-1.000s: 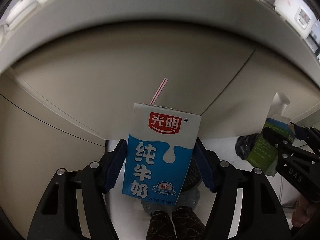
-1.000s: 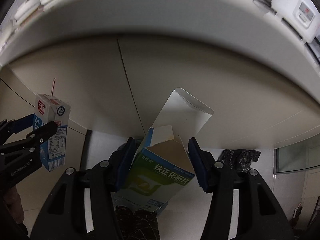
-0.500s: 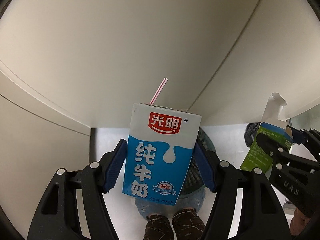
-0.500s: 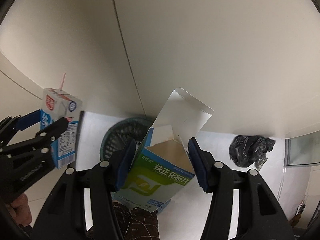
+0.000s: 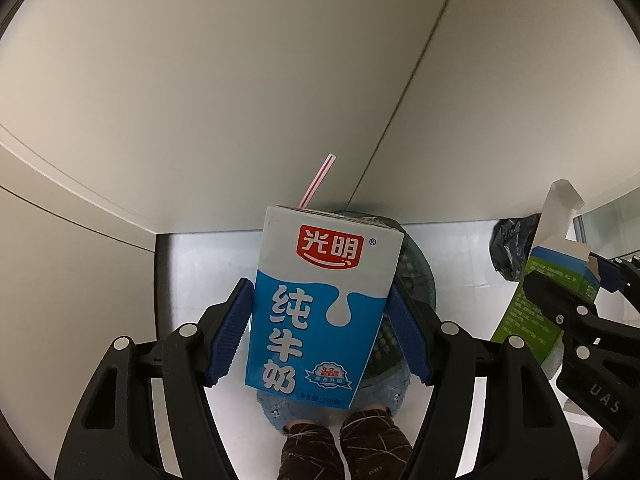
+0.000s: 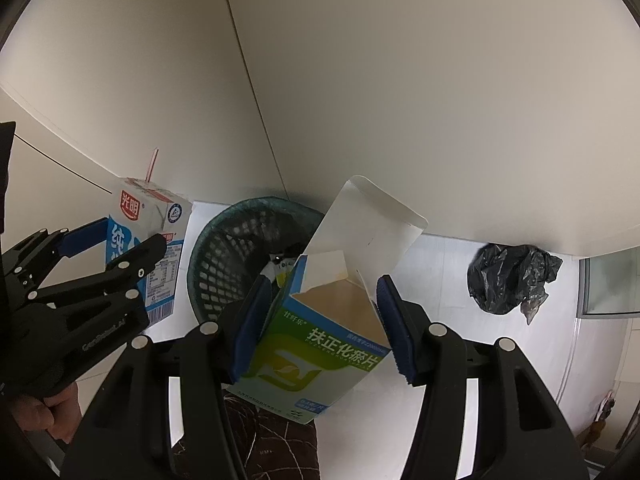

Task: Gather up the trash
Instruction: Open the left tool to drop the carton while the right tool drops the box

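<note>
The desk edge seen a second ago is gone; both grippers now look down at the floor. The left gripper (image 5: 320, 332) clamps the milk carton (image 5: 320, 304), hiding most of the green basket (image 6: 224, 248). The right gripper (image 6: 320, 320) clamps the opened medicine box (image 6: 324, 332); only its view shows the basket's open mouth.

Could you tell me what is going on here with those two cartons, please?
A person is collecting trash with a gripper in each hand. The left gripper is shut on a blue-and-white milk carton with a straw, and the right gripper is shut on an opened green-and-blue box. Both are held above a dark mesh wastebasket on the floor; neither is released yet. A crumpled black bag lies on the floor nearby.
</note>
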Demonstrator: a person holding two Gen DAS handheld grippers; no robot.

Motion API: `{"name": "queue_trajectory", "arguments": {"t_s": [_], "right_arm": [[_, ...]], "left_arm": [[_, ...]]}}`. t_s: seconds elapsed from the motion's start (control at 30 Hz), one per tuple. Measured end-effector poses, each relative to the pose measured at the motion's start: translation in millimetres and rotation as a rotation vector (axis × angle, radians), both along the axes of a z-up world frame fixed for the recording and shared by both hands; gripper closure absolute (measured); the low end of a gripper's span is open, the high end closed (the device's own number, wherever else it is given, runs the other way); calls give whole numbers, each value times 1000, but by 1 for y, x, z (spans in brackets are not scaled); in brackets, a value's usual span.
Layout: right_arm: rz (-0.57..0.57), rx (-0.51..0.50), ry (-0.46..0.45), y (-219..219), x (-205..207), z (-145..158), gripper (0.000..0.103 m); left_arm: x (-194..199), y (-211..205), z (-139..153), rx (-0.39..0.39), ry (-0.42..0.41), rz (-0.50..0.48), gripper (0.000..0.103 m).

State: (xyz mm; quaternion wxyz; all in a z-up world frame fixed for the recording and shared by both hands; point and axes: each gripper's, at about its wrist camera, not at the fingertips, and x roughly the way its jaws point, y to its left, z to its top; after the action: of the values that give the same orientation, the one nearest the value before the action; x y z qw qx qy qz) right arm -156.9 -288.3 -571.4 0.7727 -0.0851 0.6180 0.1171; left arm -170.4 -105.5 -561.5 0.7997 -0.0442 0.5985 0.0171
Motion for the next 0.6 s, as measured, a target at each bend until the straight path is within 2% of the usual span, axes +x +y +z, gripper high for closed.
{"name": "queue_trajectory", "arguments": {"t_s": [0.1, 0.17, 0.5, 0.6], "right_arm": [[3, 0, 3, -5, 0, -1, 50], [5, -3, 1, -5, -2, 0, 50], [44, 14, -10, 6, -7, 10, 50], [67, 24, -16, 14, -7, 8, 50]], "left_arm": [[0, -4, -4, 0, 2, -5, 35], [-1, -6, -4, -3, -2, -6, 27], [-12, 5, 8, 7, -24, 14, 6], [-16, 13, 12, 11, -24, 33, 6]]}}
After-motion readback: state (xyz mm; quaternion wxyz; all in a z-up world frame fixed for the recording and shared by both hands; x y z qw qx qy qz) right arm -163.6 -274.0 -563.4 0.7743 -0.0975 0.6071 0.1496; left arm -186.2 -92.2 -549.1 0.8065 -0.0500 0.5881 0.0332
